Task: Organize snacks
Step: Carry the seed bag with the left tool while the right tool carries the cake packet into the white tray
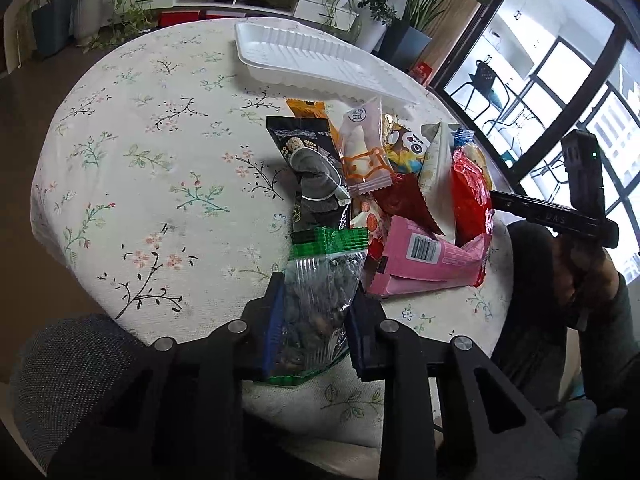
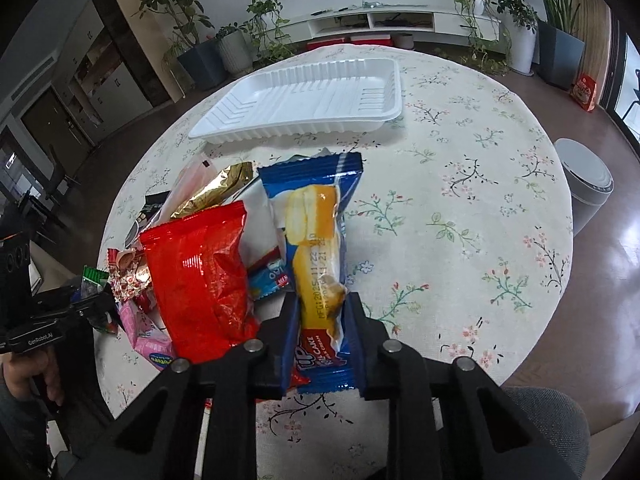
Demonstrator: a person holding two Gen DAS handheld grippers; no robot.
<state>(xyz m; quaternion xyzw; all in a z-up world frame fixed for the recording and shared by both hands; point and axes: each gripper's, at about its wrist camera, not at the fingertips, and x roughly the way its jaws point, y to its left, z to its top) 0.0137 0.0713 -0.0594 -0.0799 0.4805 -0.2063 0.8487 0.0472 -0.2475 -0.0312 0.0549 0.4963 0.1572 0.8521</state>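
Observation:
My left gripper [image 1: 316, 304] is shut on a clear green-topped bag of dark snacks [image 1: 320, 292] at the near edge of the snack pile [image 1: 392, 184]. My right gripper [image 2: 322, 312] is shut on a blue roll cake packet [image 2: 320, 248], held beside a red bag [image 2: 200, 272] in the same pile. An empty white plastic tray [image 2: 304, 100] lies on the far side of the round table; it also shows in the left wrist view [image 1: 312, 60]. The right gripper body shows at the right of the left wrist view [image 1: 560, 216].
The table wears a floral cloth [image 1: 160, 168]. A pink packet [image 1: 424, 256], a black packet [image 1: 308, 168] and several other snacks lie heaped together. A white bin [image 2: 588, 184] stands on the floor right of the table. Grey chair backs [image 1: 68, 368] sit at the near edge.

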